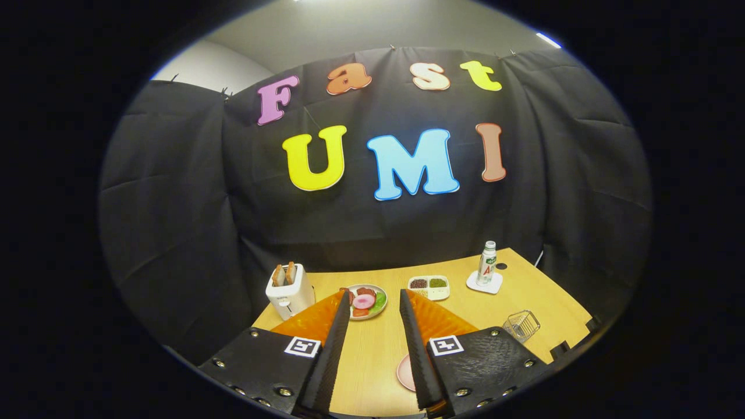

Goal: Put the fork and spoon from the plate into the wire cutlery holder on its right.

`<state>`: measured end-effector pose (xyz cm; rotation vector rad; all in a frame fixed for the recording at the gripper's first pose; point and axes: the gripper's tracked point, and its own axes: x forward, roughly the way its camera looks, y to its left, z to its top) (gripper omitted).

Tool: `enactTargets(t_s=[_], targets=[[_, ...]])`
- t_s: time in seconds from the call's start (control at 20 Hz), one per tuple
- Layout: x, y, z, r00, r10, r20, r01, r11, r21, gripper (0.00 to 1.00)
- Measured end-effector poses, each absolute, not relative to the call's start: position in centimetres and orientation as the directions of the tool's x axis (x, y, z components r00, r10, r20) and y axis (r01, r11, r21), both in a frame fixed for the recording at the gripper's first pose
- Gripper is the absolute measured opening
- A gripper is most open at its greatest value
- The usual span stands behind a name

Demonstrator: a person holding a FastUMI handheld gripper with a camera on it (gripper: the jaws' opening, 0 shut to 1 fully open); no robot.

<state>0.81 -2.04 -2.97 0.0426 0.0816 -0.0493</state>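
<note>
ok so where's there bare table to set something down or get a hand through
The gripper is open, with bare table between its fingers up to the food plate. Another free patch lies between the sectioned tray, the bottle's coaster and the wire cutlery holder. It is crowded along the back, where the toaster, food plate and tray sit close together.

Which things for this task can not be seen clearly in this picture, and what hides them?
1. Pink plate, gripper view: mostly hidden behind one finger of the open hand-held gripper; a fork or spoon on it cannot be made out.
2. Wire cutlery holder, gripper view: small, near the table's edge; whether anything is inside cannot be told.
</note>
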Motion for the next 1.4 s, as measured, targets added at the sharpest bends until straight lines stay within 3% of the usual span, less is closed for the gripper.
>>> enactTargets(t_s=[0.4, 0.8, 1.1, 1.4], targets=[[1.8, -4.7, -6.2, 0.979, -0.11, -0.171, 0.122, 0.991, 0.061, 0.54], [4.0, -9.7, -14.4, 0.878, -0.243, -0.412, 0.277, 0.961, 0.023, 0.54], [4.4, -13.5, -22.4, 0.708, -0.332, -0.623, 0.385, 0.921, -0.053, 0.54], [5.2, -15.7, -28.3, 0.539, -0.362, -0.761, 0.379, 0.911, -0.165, 0.54]])
